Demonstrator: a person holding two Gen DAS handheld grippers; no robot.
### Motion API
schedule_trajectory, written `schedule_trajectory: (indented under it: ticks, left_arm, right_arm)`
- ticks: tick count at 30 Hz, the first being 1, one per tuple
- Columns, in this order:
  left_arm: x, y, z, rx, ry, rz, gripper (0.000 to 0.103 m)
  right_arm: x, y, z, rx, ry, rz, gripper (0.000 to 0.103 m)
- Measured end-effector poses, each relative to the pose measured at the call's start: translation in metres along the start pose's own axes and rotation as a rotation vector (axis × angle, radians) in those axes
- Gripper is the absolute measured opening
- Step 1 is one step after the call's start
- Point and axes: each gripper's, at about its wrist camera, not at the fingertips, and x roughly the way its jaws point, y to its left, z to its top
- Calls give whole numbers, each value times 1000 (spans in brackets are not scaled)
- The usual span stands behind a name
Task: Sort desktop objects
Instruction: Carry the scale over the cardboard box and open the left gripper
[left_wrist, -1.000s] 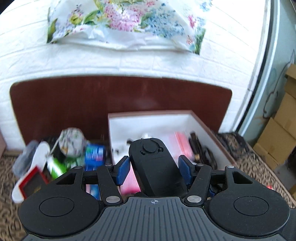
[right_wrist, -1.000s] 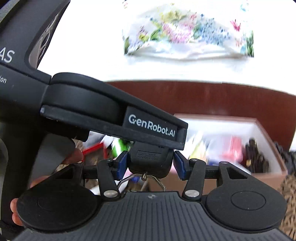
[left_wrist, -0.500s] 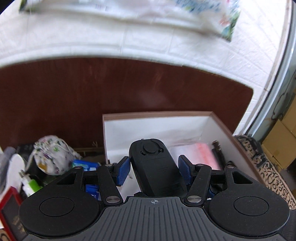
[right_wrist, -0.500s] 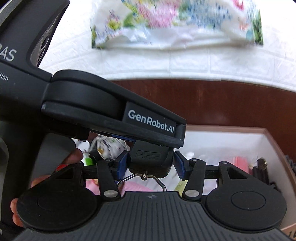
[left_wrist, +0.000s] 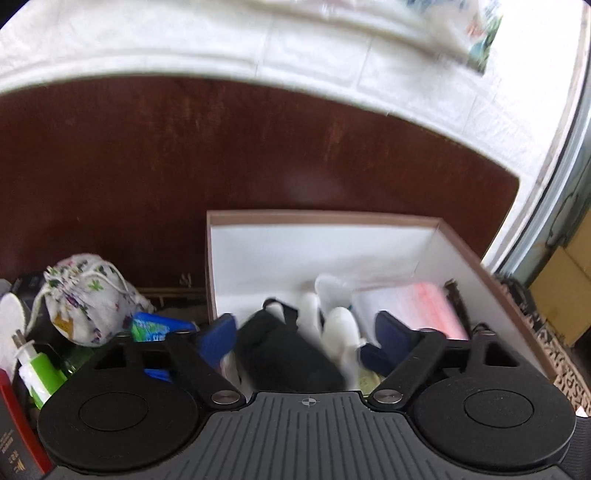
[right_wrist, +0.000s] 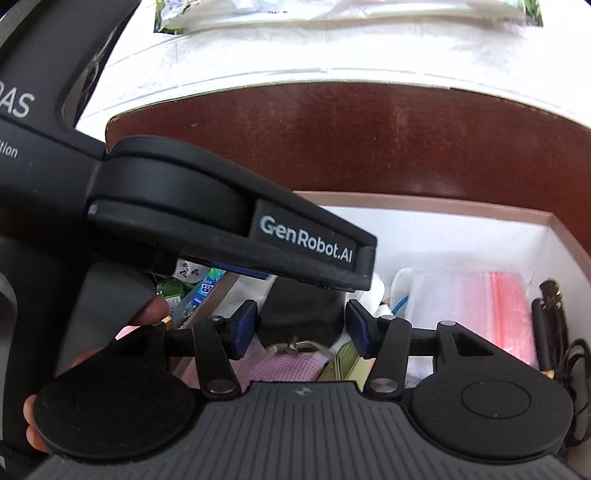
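Observation:
A black device with a strap lies blurred between the spread blue pads of my left gripper, loose over the white box. My left gripper is open. In the right wrist view the same black device sits between the pads of my right gripper, with small gaps on both sides; a wire clip hangs under it. The body of the left gripper crosses that view from the left. The box holds a pink-striped plastic bag and black cables.
Left of the box lie a floral drawstring pouch, a green-and-white charger, a blue packet and a red-edged item. A dark brown board stands behind. Cardboard boxes sit far right. A pink cloth lies under my right gripper.
My left gripper has opened and let go of the black device, which has dropped and tilted toward the box. Both views have moved closer to the box. My right gripper's pads have parted slightly.

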Motion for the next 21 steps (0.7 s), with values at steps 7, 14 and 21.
schedule_trajectory:
  ticks: [7,14,21]
  left_arm:
    - [-45,-13,-13,9,-85,132,103]
    - [-83,-30,-47,89,-77,314,103]
    - [-132,-34,-83,52,-74,321,103]
  right_arm:
    - [-36,9,-9,-44,-53,-89,95]
    - [-64,25,-13,-34,-32,-111,101]
    - [-88,45,-8,-7,-28,-88,101]
